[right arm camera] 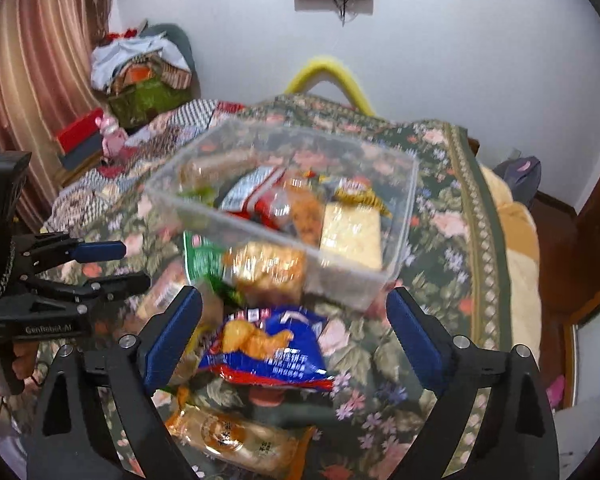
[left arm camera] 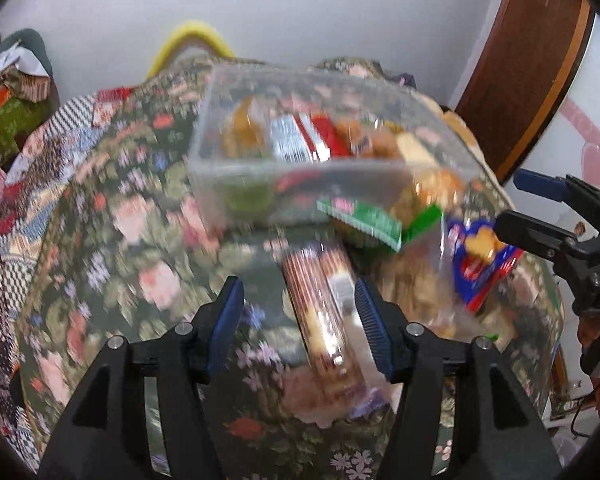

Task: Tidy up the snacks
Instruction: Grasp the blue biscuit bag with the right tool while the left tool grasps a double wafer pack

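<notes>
Left gripper stands apart over a brown striped biscuit pack between its fingers; right gripper gapes wide, blue snack bag between them, clear bin just ahead

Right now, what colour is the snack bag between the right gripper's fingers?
Blue snack bag with red edge; right wrist view.

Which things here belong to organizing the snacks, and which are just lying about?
Belonging:
clear plastic storage box
blue crinkly snack bag
long brown striped biscuit pack
green foil packet

Lying about:
yellow curved chair back
heap of folded clothes
</notes>
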The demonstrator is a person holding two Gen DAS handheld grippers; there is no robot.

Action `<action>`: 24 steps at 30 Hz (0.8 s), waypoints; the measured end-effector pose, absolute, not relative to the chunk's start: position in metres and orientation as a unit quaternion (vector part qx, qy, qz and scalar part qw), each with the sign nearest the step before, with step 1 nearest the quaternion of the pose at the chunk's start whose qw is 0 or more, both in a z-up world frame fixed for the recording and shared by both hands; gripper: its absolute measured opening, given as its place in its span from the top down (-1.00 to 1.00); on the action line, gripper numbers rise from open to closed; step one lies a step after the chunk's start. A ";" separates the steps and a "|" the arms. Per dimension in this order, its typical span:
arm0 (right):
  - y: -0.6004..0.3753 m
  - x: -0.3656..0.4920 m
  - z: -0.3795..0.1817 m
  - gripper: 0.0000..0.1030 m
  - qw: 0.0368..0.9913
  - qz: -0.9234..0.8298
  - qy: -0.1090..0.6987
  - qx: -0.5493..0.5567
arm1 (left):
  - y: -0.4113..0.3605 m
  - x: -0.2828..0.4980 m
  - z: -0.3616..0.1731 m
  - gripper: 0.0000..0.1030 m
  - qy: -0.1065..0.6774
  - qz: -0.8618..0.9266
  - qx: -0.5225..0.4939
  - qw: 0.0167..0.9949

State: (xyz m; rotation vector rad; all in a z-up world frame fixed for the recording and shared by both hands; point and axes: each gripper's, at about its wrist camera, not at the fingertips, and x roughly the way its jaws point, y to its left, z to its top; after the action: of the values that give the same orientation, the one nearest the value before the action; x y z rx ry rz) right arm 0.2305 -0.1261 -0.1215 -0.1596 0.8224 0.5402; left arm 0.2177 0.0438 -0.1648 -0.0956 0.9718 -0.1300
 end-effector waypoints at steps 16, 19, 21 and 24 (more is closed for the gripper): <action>-0.161 0.197 -0.161 -0.78 0.851 0.268 0.442 -0.096 | 0.022 0.229 -0.205 -0.20 0.488 -0.066 -0.049 0.869; -0.162 0.198 -0.156 -0.79 0.853 0.273 0.438 -0.077 | 0.014 0.226 -0.207 -0.20 0.476 -0.057 -0.020 0.878; -0.158 0.202 -0.155 -0.79 0.852 0.278 0.438 -0.069 | 0.012 0.224 -0.208 -0.20 0.472 -0.057 -0.013 0.880; -0.148 0.210 -0.155 -0.79 0.850 0.287 0.437 -0.066 | 0.014 0.220 -0.208 -0.20 0.467 -0.061 -0.013 0.882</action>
State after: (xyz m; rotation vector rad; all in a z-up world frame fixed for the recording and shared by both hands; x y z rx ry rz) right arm 0.2095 -0.1478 -0.1552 -0.1400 0.9209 0.6039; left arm 0.2197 0.0139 -0.2081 -0.0265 0.9736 -0.1263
